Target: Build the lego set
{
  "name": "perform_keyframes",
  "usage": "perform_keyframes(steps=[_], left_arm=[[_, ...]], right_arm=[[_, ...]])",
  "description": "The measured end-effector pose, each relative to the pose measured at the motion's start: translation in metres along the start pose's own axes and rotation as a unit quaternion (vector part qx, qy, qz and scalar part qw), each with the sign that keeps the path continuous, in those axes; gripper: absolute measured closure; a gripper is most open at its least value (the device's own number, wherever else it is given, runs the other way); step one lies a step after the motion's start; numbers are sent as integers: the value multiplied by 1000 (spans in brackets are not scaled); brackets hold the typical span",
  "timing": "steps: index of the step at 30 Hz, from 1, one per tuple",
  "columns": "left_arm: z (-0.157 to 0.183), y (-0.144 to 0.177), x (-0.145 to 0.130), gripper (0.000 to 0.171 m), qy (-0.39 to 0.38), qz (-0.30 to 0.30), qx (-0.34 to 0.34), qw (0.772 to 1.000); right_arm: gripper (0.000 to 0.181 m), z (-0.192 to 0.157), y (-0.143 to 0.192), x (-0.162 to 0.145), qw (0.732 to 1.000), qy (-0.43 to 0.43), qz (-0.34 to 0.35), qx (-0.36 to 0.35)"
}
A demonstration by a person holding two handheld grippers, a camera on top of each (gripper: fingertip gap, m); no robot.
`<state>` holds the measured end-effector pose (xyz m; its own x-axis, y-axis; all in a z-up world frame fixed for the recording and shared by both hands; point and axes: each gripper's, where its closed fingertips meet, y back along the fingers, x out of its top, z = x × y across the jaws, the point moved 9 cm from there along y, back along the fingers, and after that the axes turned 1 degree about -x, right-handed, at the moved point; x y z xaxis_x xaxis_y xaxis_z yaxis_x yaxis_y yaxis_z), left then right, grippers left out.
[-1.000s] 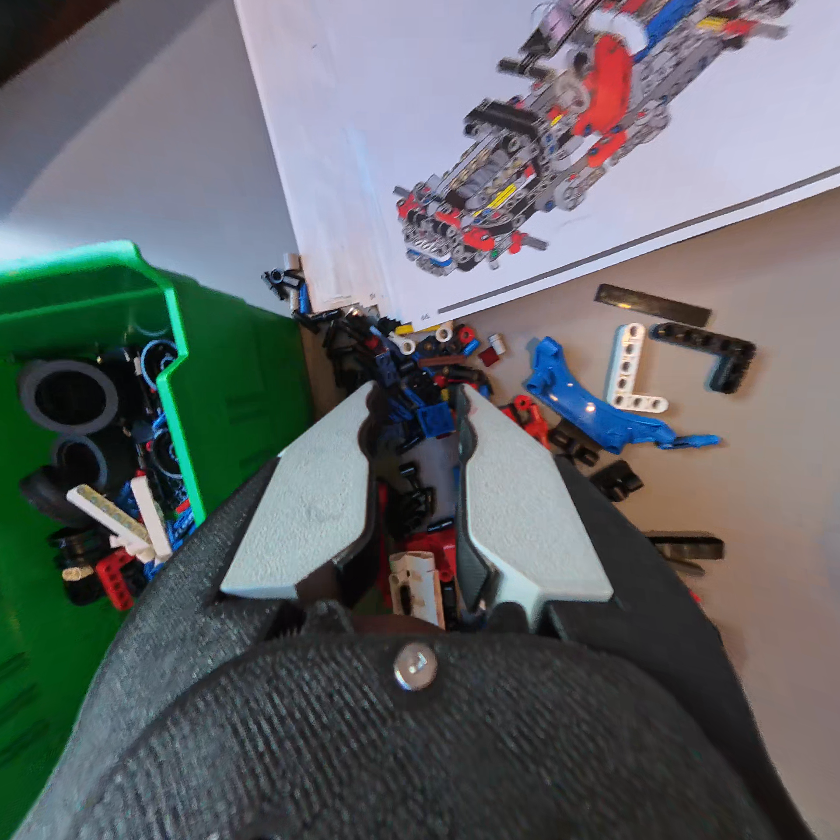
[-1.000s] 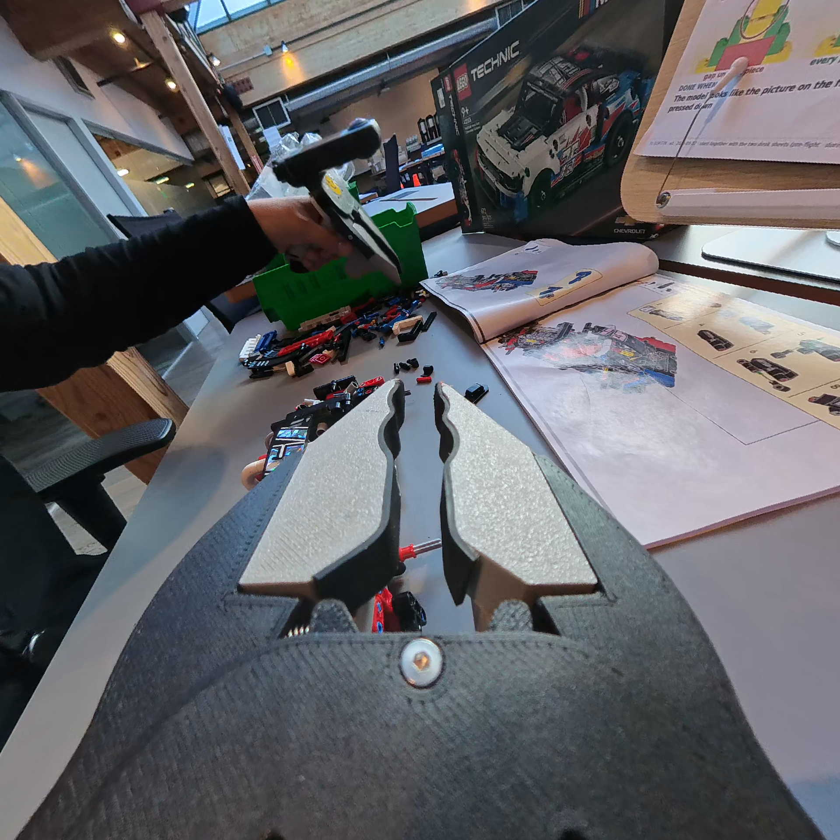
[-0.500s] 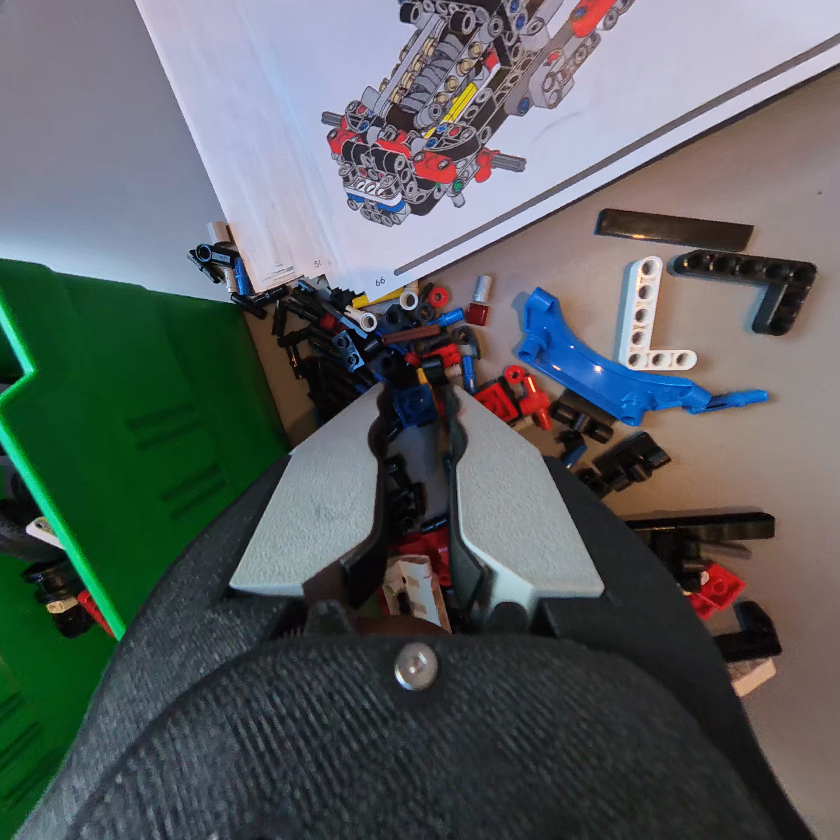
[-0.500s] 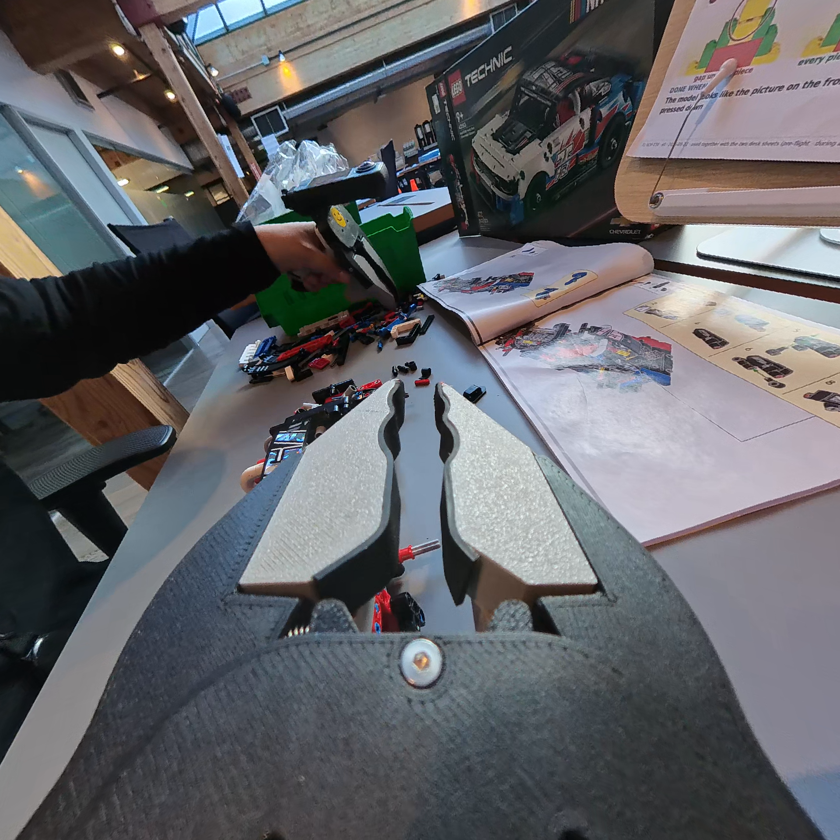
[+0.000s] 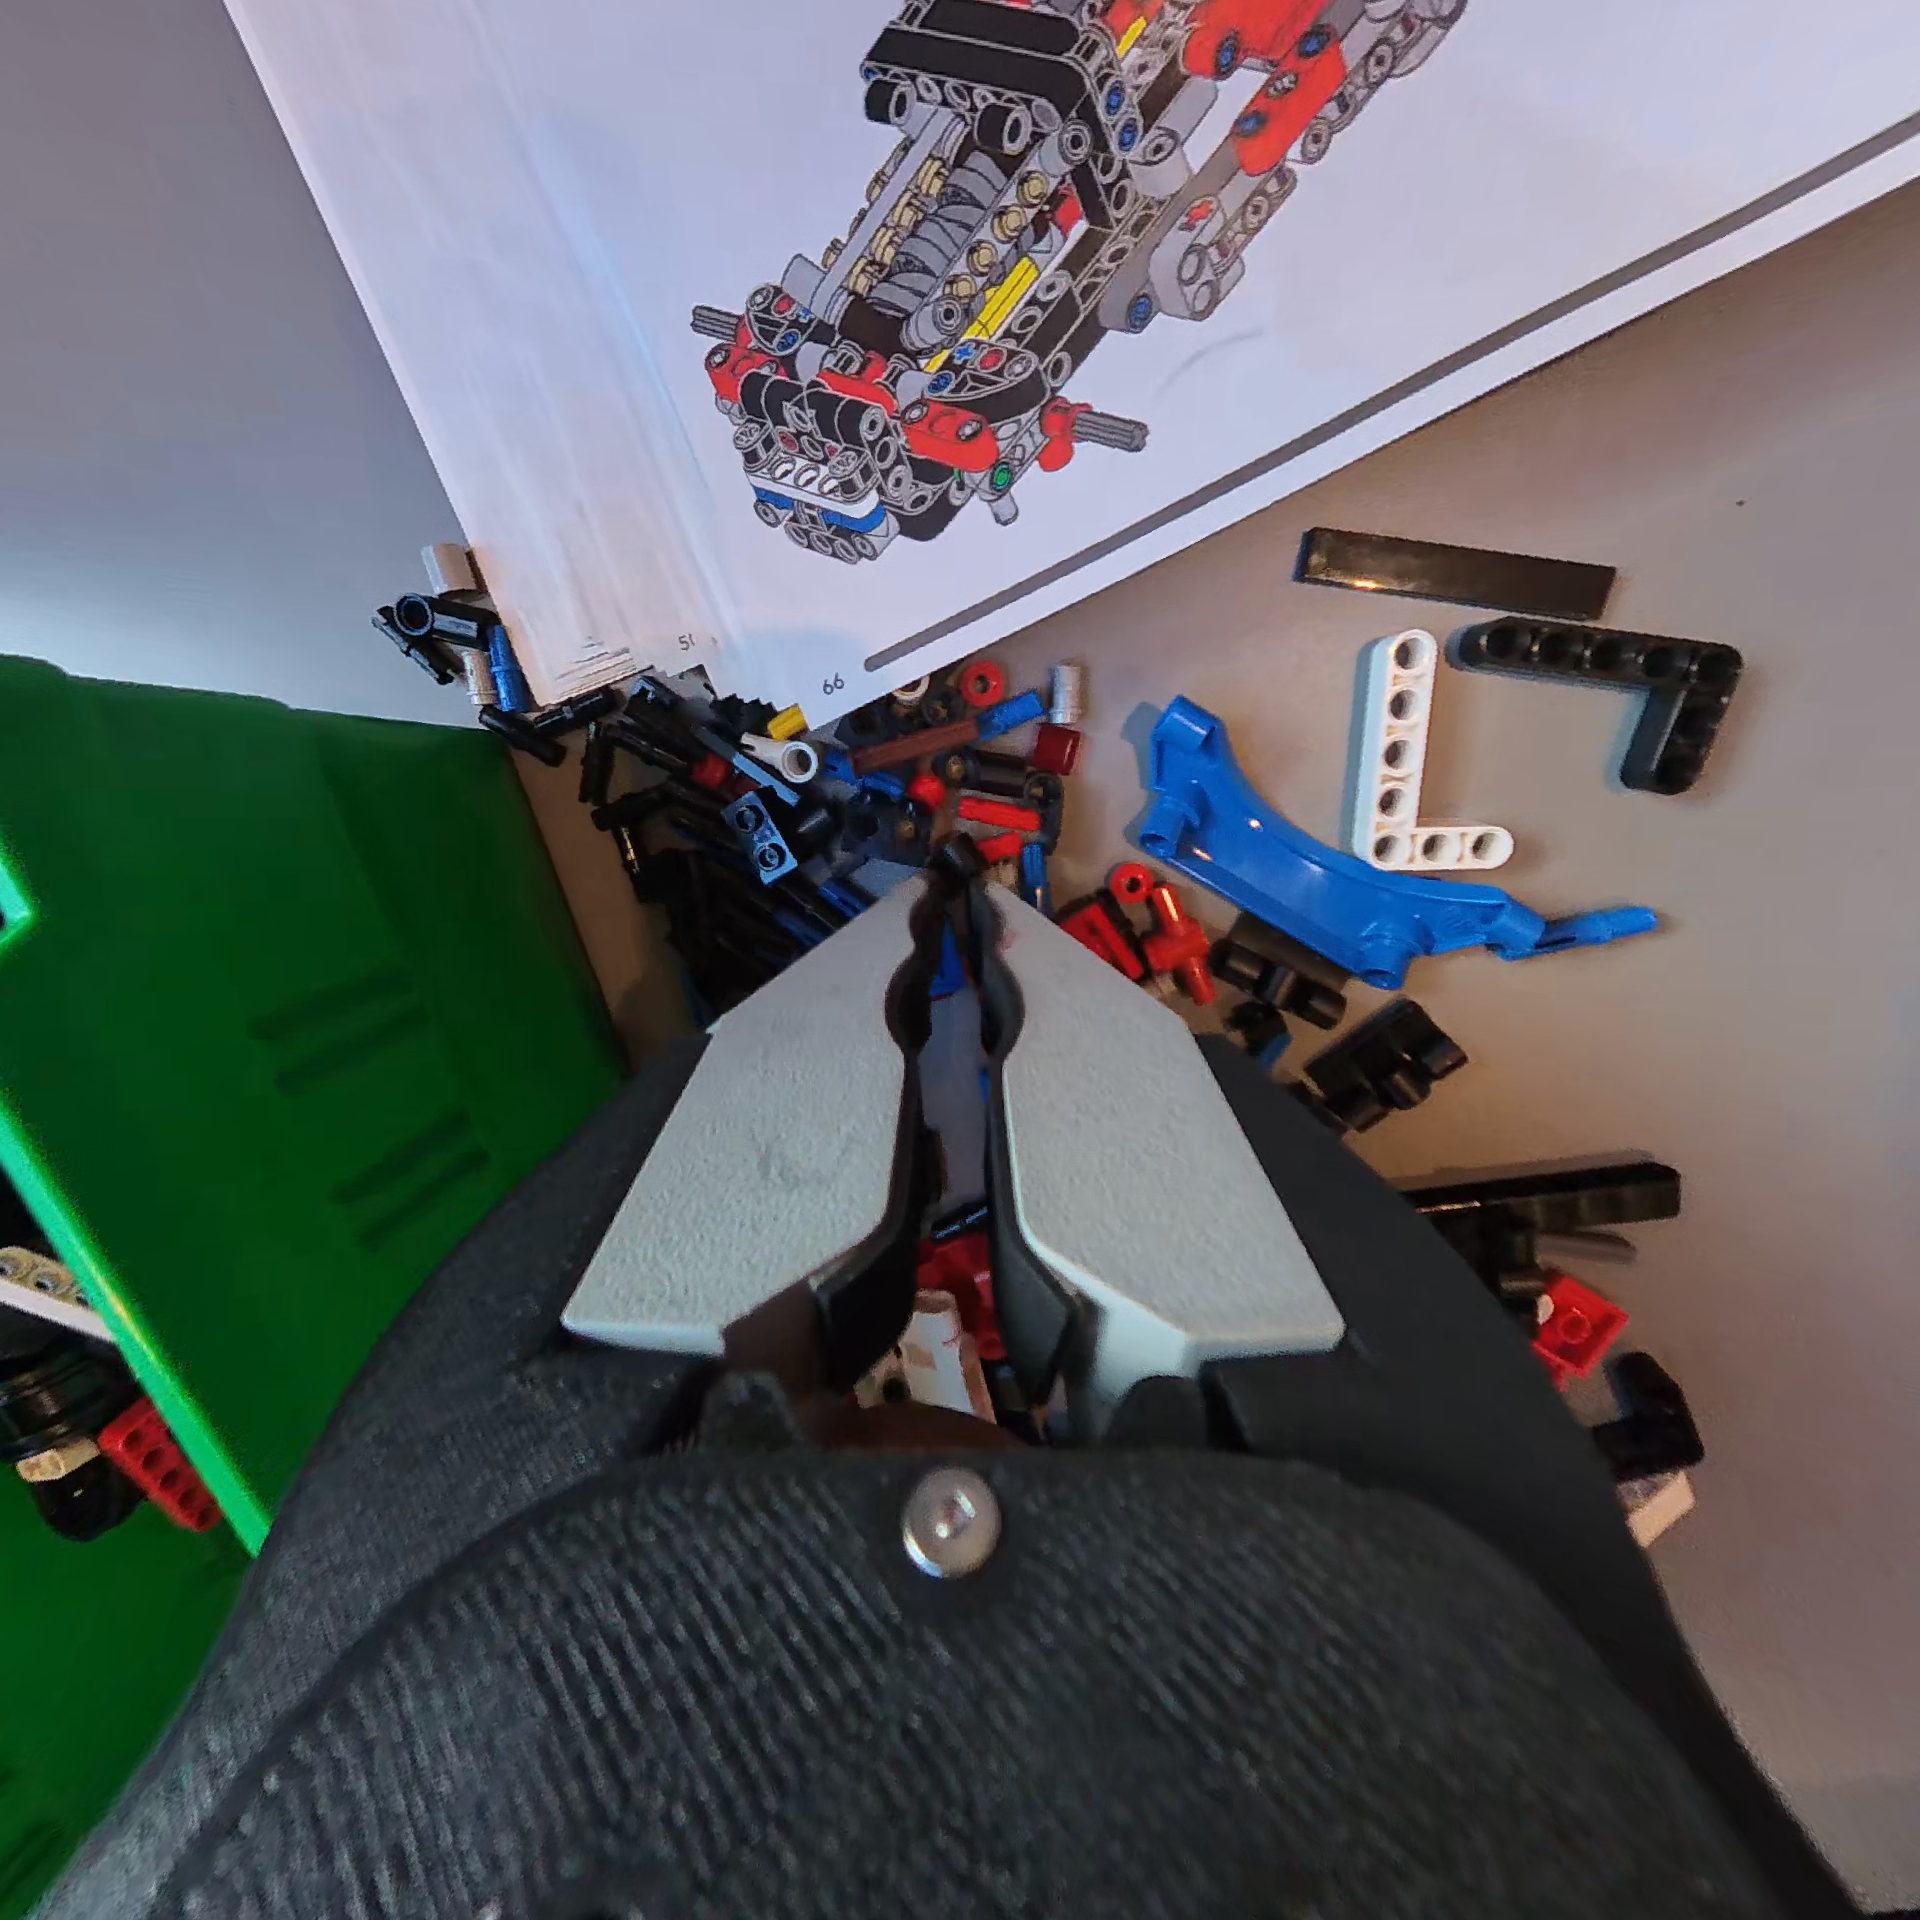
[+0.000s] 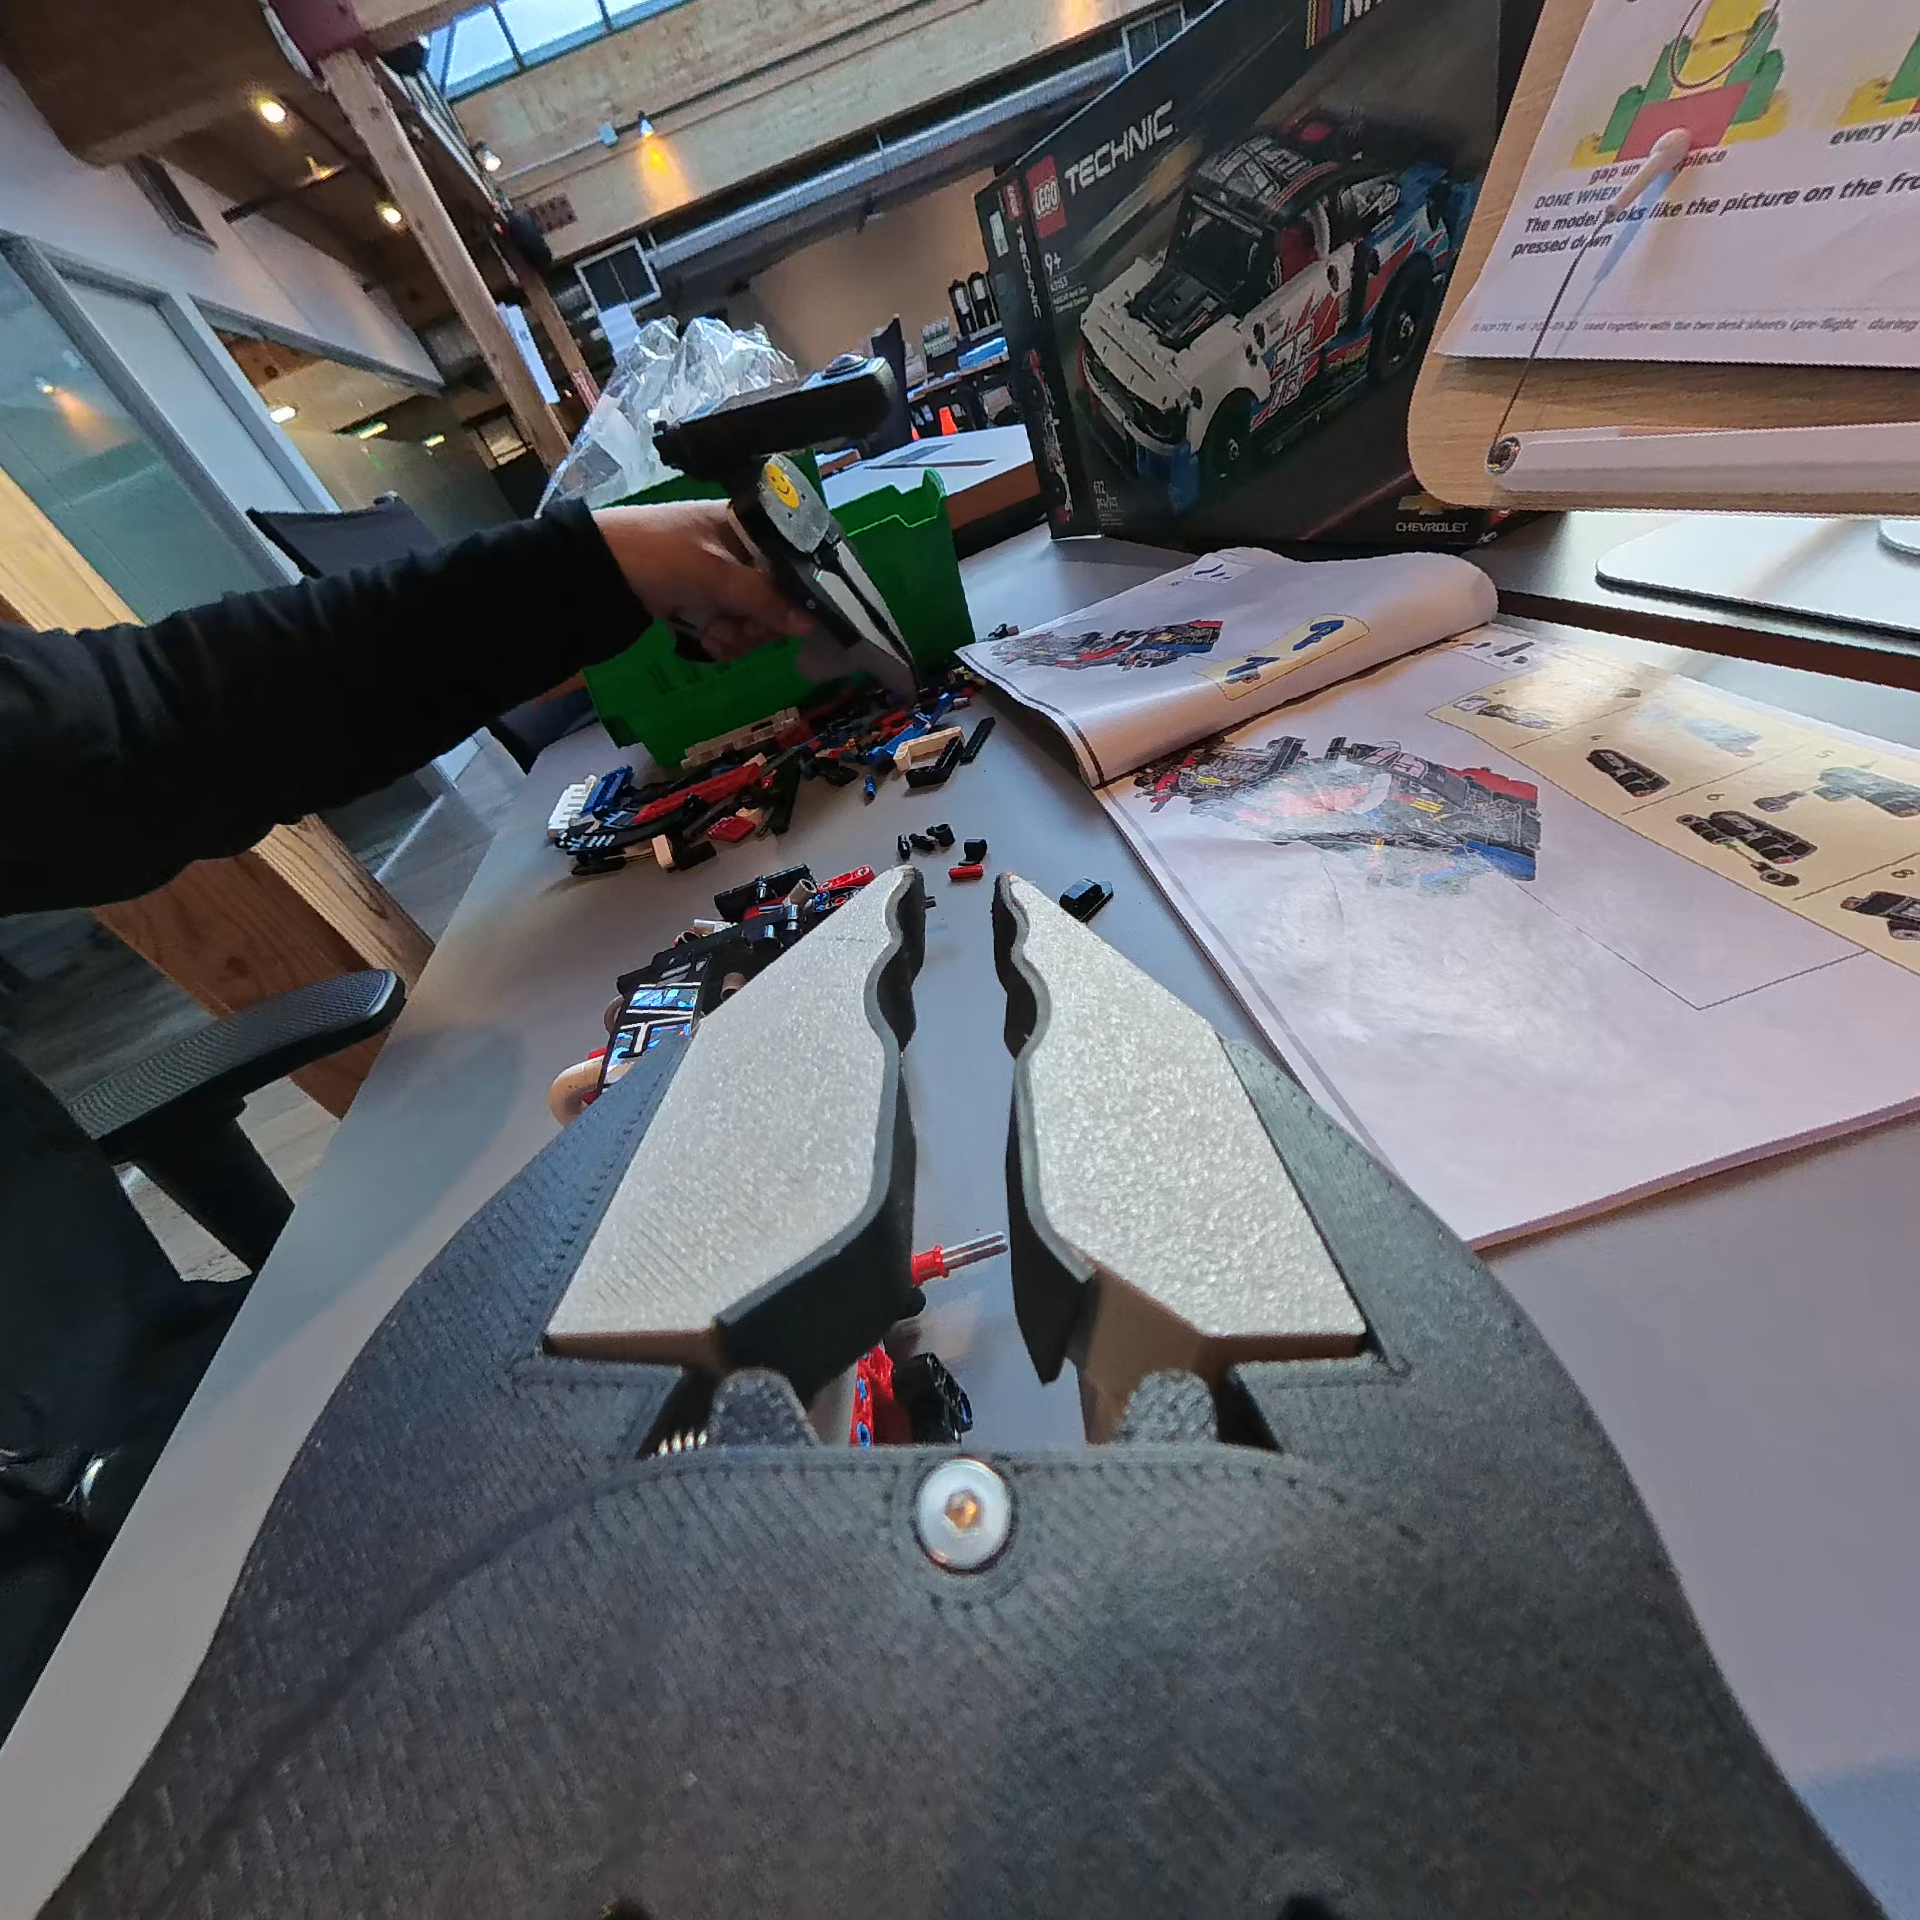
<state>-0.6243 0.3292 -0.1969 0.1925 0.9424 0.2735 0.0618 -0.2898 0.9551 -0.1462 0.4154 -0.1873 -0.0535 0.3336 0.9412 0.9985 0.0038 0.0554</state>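
My left gripper (image 5: 956, 883) points down into a pile of small loose lego pieces (image 5: 831, 790) beside the green bin (image 5: 312, 935). Its jaws are closed on a small black piece (image 5: 951, 858) at the tips. It also shows in the right wrist view (image 6: 904, 681), held by a hand, tips in the pile. My right gripper (image 6: 954, 894) is open and empty, low over the grey table (image 6: 1039, 810). A partly built black, red and blue model (image 6: 717, 961) lies just left of it, partly hidden under its left finger (image 6: 790, 1091).
The open instruction booklet (image 5: 1039, 312) lies beyond the pile; it also shows in the right wrist view (image 6: 1455, 883). A blue curved panel (image 5: 1278, 883), a white L beam (image 5: 1397, 769) and black L beam (image 5: 1621, 675) lie right. The set's box (image 6: 1247, 281) stands at the back. Some 40 cm of space lies between my two pairs of fingers.
My left gripper has moved away from the bin's opening, dropped into the pile and closed its jaws from open onto a small black piece. The right gripper has barely moved.
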Motion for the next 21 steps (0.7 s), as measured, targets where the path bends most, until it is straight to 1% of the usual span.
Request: perform_keyframes(steps=[5, 7, 8, 11, 15, 18, 21], left_arm=[[1, 2, -1, 171, -5, 4, -4, 1000], [0, 3, -1, 156, -1, 4, -10, 1000], [0, 4, 0, 152, 1, 7, -14, 1000], [0, 6, 3, 154, 2, 15, -18, 1000], [0, 1, 5, 155, -5, 3, -13, 1000], [1, 1, 6, 165, -8, 2, -9, 1000], [2, 2, 4, 165, -9, 1, -8, 1000]], right_arm=[[172, 0, 0, 0, 1000, 1, 0, -1], [172, 0, 0, 0, 1000, 2, 0, -1], [172, 0, 0, 0, 1000, 2, 0, -1], [172, 0, 0, 0, 1000, 2, 0, -1], [172, 0, 0, 0, 1000, 2, -1, -1], [172, 0, 0, 0, 1000, 2, 0, -2], [172, 0, 0, 0, 1000, 2, -1, -1]])
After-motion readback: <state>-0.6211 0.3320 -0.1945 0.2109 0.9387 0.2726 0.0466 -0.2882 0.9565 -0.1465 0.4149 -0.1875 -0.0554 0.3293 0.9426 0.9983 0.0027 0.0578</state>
